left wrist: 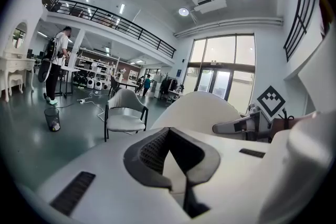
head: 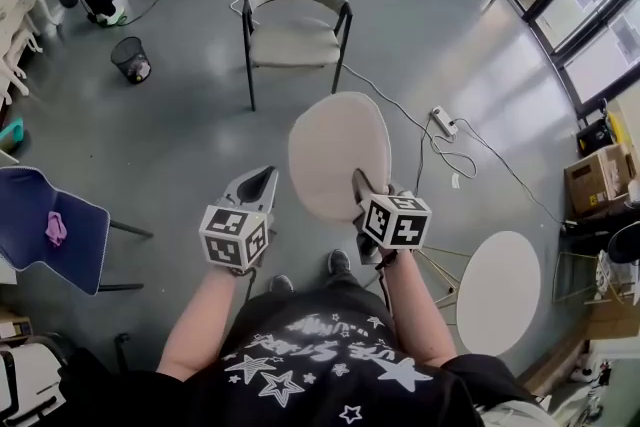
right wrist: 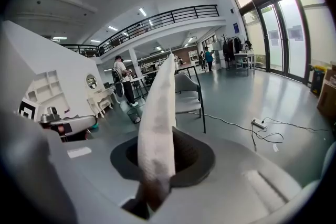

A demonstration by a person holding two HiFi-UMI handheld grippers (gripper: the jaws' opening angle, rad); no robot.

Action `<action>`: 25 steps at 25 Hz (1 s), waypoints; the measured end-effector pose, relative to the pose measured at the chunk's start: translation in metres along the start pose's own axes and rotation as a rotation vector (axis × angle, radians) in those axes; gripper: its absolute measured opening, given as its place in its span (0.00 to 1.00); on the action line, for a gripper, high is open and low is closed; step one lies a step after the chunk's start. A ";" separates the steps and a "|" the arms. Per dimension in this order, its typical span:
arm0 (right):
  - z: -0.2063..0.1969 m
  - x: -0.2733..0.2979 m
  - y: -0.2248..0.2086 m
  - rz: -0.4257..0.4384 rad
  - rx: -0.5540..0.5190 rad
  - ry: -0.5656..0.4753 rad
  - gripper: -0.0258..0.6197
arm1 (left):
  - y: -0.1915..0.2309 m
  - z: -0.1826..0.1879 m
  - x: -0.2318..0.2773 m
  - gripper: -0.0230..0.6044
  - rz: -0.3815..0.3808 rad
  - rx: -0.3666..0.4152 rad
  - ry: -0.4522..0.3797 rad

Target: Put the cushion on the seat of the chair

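A round beige cushion (head: 338, 155) hangs in the air in front of me, held by its near edge. My right gripper (head: 362, 187) is shut on that edge; in the right gripper view the cushion (right wrist: 160, 128) stands edge-on between the pads of the right gripper (right wrist: 167, 136). My left gripper (head: 265, 177) floats to the cushion's left, apart from it, with its fingertips together and nothing in them. From the left gripper (left wrist: 168, 131) the cushion (left wrist: 202, 107) shows to the right. The beige chair (head: 293, 25) with black legs stands farther off, its seat bare.
A black waste bin (head: 131, 59) stands left of the chair. A white cable and power strip (head: 444, 121) lie on the floor at its right. A round white table (head: 497, 290) is at my right, a blue chair (head: 45, 225) at my left.
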State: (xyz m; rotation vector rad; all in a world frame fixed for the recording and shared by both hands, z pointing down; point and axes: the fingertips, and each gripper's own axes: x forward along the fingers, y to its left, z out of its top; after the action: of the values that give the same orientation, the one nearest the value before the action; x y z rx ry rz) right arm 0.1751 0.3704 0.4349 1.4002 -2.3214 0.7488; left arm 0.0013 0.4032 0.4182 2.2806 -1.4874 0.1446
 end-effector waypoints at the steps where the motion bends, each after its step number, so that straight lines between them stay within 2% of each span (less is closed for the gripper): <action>1: -0.001 0.001 0.002 -0.002 0.006 -0.002 0.13 | 0.003 -0.003 -0.003 0.05 0.001 -0.006 0.002; 7: -0.023 -0.007 0.012 -0.010 0.078 0.023 0.13 | 0.021 -0.027 -0.020 0.05 0.011 -0.045 0.039; 10: -0.037 -0.009 0.007 -0.010 0.068 0.066 0.13 | 0.025 -0.039 -0.017 0.05 0.009 -0.074 0.059; 12: -0.038 -0.004 0.000 -0.009 0.099 0.070 0.13 | 0.024 -0.042 -0.013 0.05 0.005 -0.077 0.064; 15: -0.027 0.012 -0.008 -0.009 0.147 0.048 0.13 | 0.029 -0.037 -0.003 0.05 0.012 -0.066 0.063; 25: 0.022 0.091 -0.033 0.059 0.148 0.068 0.13 | 0.062 -0.001 0.055 0.05 0.090 -0.046 0.066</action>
State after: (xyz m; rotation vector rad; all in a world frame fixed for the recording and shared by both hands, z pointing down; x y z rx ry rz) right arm 0.1624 0.2799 0.4738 1.3488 -2.3045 0.9874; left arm -0.0309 0.3352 0.4537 2.1533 -1.5437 0.2073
